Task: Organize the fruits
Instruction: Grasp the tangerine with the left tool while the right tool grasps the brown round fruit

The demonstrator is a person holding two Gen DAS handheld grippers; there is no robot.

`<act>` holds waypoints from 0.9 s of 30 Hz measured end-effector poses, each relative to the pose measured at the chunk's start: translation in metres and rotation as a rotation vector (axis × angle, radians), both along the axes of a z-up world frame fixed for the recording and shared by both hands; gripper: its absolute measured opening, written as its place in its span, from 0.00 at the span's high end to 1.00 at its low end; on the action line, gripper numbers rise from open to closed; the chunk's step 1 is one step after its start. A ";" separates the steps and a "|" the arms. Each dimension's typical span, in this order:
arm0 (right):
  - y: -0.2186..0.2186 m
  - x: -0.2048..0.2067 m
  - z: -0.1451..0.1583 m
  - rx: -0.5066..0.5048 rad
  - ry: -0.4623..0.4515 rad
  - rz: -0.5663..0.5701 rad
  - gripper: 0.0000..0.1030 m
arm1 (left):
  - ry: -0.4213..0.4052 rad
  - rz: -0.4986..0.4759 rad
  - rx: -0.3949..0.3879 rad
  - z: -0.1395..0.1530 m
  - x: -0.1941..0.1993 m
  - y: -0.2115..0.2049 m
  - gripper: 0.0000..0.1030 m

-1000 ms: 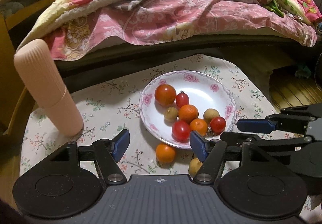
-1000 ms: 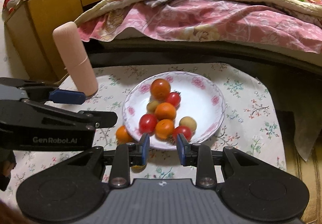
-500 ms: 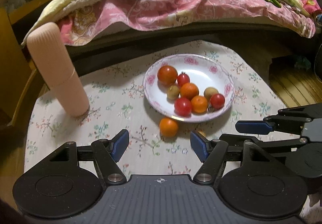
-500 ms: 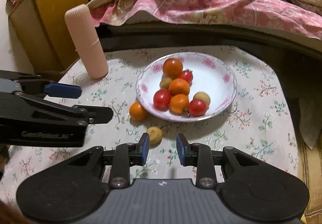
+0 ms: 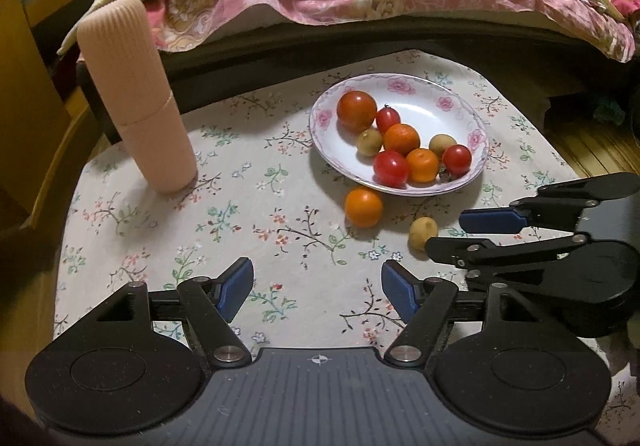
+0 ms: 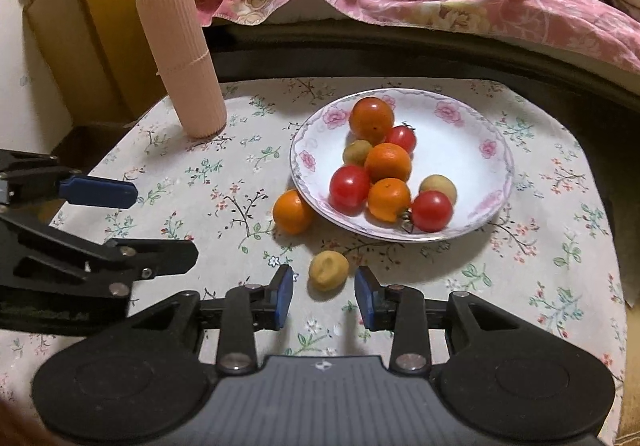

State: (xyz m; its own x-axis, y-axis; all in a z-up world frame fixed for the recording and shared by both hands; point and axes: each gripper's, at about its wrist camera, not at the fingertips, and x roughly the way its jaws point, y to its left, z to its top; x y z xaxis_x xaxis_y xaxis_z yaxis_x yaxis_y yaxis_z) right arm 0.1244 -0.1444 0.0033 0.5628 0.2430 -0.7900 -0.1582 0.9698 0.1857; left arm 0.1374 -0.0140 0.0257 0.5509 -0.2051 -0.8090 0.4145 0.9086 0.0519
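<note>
Small yellow-brown round fruit [image 6: 329, 270] lies on the floral tablecloth [image 6: 200, 173] just near of the white flower-rimmed plate [image 6: 480, 149], between my right gripper [image 6: 324, 296] fingers, which stand apart, not touching it; I judge it light, firm but bruisable, prone to roll, so pinch across its middle; dimpled matt skin; glossy orange tangerine [image 6: 292, 211] touches the plate's left rim; tomatoes and tangerines heaped on the plate; left gripper [image 5: 318, 288] spread wide, empty, over bare cloth; ribbed pink cylinder [image 6: 180, 61] far left.
</note>
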 end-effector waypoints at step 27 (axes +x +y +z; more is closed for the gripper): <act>-0.031 -0.004 -0.017 0.021 0.078 -0.020 0.84 | -0.031 -0.123 -0.008 -0.040 0.036 -0.045 0.27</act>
State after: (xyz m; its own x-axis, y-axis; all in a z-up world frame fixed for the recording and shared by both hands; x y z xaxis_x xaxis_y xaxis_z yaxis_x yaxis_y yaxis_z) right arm 0.1201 -0.1758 -0.0135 0.5048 0.2495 -0.8264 -0.1228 0.9683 0.2174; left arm 0.1729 -0.0588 -0.0142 0.5462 -0.2786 -0.7899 0.5210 0.8515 0.0599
